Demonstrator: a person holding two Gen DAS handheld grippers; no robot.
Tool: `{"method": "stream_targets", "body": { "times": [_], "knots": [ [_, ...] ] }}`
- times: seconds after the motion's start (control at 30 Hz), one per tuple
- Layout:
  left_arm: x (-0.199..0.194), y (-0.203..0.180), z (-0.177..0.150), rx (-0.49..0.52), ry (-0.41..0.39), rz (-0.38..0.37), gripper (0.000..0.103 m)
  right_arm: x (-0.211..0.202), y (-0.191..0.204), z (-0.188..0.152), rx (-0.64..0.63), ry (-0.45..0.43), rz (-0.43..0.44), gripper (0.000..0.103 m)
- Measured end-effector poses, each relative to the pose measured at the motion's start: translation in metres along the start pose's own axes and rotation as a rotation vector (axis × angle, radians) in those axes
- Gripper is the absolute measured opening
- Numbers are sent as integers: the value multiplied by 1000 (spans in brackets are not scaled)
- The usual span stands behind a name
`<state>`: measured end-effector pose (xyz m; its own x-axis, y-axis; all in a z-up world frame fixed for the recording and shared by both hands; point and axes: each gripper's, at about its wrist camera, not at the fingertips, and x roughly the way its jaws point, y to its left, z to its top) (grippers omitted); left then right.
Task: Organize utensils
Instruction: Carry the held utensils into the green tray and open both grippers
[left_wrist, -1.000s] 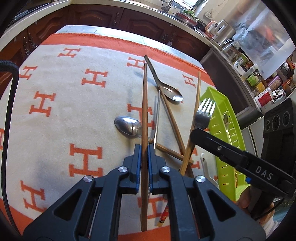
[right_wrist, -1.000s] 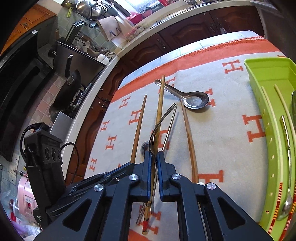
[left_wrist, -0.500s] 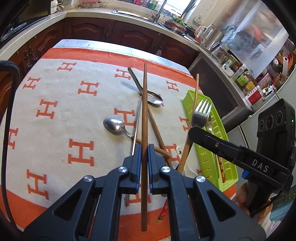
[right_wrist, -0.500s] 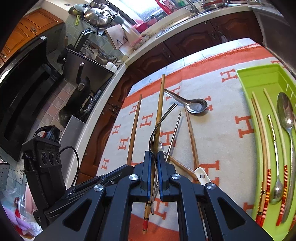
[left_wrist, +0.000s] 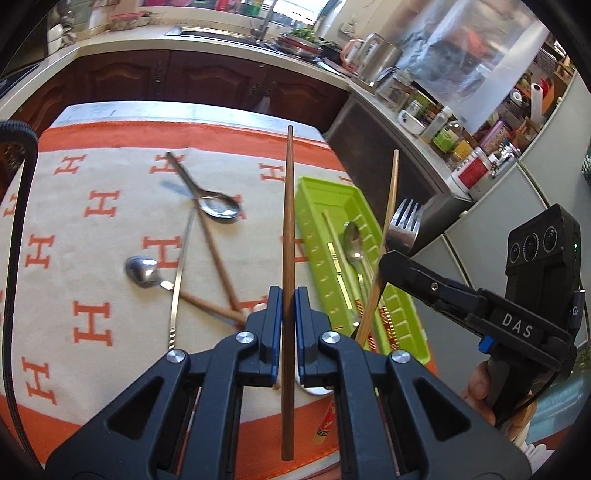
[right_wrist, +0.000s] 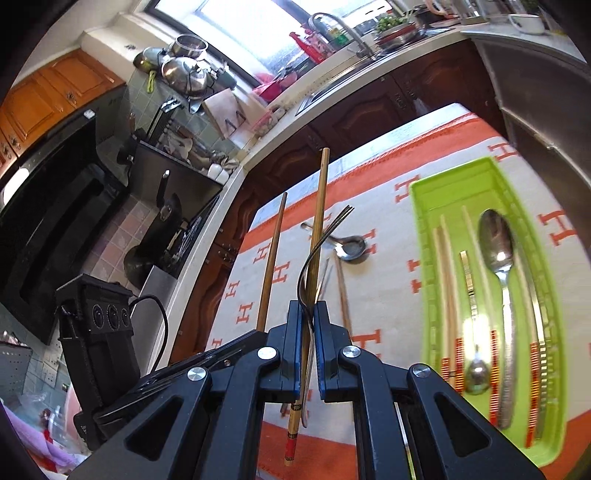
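Observation:
My left gripper (left_wrist: 288, 302) is shut on a dark brown chopstick (left_wrist: 289, 206), held in the air above the cloth. My right gripper (right_wrist: 308, 314) is shut on a lighter chopstick (right_wrist: 320, 192) and a metal fork (right_wrist: 317, 251) together. In the left wrist view the fork (left_wrist: 404, 225) hangs over the green tray (left_wrist: 325, 182). The tray (right_wrist: 458, 184) holds a large spoon (right_wrist: 496, 251), a small spoon and several chopsticks. On the cloth lie two spoons (left_wrist: 218, 206) (left_wrist: 142, 271), a metal chopstick (left_wrist: 181, 273) and brown chopsticks (left_wrist: 218, 258).
A white cloth with orange H marks (left_wrist: 92, 229) covers the table. Dark wooden cabinets (left_wrist: 207, 81) and a counter with a sink stand beyond the far edge. A steel unit (left_wrist: 369, 147) is close behind the tray. A hand (left_wrist: 480, 387) holds the right gripper's handle.
Both grippers have lifted off the cloth with their utensils and drawn back. The green tray has come fully into view. The utensils on the cloth lie as before.

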<state>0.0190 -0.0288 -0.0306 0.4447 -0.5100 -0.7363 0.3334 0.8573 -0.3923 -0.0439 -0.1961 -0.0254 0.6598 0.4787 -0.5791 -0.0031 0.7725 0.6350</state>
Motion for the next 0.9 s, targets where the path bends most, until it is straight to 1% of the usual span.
{"method": "stream_targets", "body": {
  "times": [0.13,0.23,0.4,0.53,0.63,0.77,0.9],
  "knots": [
    [12,-30,8,36,25,-40,4,-38,-19,12,17,-27,-33,6],
    [26,-53,12,64,54,-68,4,-61,-33,23,12,-31,-79,6],
    [52,-84,15,97,90,-91,4,-76,-56,36,6,-19,-175,6],
    [82,-94,15,98,115,-91,4,-69,-75,38,-8,22,-250,6],
    [108,-94,13,69,144,-93,4,-55,-88,38,-23,50,-294,6],
    [135,-90,5,46,181,-82,4,-38,-110,39,-22,89,-319,6],
    [149,-84,0,40,203,-66,4,-16,-127,39,-15,123,-331,6]
  ]
}}
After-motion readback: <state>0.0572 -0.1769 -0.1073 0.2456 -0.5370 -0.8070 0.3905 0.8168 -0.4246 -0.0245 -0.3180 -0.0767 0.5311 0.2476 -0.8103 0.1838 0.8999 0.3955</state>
